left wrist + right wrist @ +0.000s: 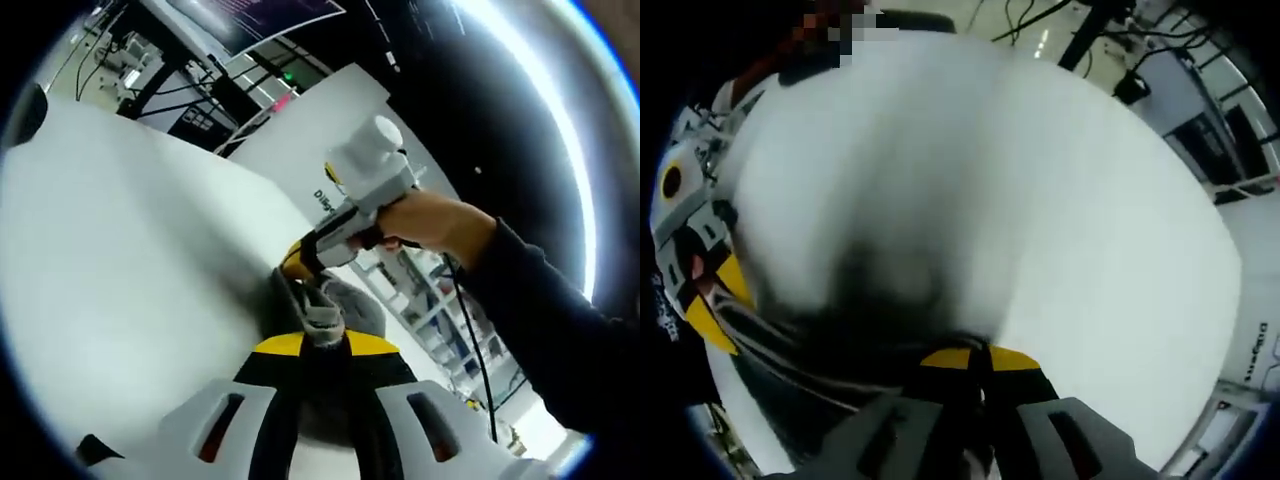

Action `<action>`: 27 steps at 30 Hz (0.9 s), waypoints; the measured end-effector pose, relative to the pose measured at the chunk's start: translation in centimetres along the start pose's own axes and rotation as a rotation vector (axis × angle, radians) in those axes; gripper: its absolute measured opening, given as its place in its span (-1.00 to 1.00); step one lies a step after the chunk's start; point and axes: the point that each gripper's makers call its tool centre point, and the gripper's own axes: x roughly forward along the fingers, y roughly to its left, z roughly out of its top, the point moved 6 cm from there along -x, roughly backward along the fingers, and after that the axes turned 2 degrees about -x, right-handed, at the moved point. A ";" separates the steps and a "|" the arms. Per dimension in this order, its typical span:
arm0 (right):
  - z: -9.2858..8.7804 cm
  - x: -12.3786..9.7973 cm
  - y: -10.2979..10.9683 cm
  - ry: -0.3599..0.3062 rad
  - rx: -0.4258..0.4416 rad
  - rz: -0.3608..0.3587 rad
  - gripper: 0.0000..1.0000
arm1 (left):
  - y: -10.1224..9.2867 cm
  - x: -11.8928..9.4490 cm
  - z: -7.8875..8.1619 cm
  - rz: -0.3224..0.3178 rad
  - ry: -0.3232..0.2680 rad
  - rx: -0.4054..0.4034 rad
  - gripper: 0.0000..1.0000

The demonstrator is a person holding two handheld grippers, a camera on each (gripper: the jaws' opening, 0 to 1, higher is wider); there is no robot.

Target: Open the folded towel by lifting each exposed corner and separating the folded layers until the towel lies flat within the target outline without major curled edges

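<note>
In the left gripper view the grey towel point(345, 305) is bunched up just above my left gripper point(320, 345), whose yellow-tipped jaws are shut on its cloth. My right gripper point(297, 262), held by a hand point(440, 222), reaches in from the right and pinches the same bunch a little higher. In the right gripper view the towel point(885, 280) is a blurred grey mass over the white table point(1060, 180). My right gripper point(975, 360) is shut on a fold, and the left gripper point(725, 295) shows at the left edge with cloth stretched between the two.
The white table point(130, 250) spreads wide to the left. A white panel point(310, 130) with lettering stands at its far edge. Dark stands and cables point(180, 70) lie beyond it. Shelving point(430, 310) shows to the right, behind a dark sleeve point(550, 320).
</note>
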 end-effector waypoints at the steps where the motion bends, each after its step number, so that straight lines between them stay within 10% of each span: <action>1: 0.0 0.0 0.0 0.003 -0.003 -0.002 -1.00 | 0.0 -0.1 0.1 0.002 -0.005 0.002 -0.68; 13: 0.1 0.0 -0.1 0.024 -0.011 -0.024 -0.95 | -0.4 -1.0 1.3 0.033 -0.070 0.112 -0.17; 17: 0.3 -0.5 -1.1 0.003 -0.068 -0.115 -0.46 | -0.9 -0.7 0.7 0.014 -0.030 0.191 0.39; 23: 0.7 -1.8 -1.2 -0.101 -0.033 -0.147 0.63 | -1.9 -1.0 0.8 0.024 -0.031 0.369 0.74; 27: 1.0 -3.0 -1.0 -0.139 -0.026 -0.174 1.00 | -3.3 -1.1 1.2 0.025 -0.053 0.541 0.99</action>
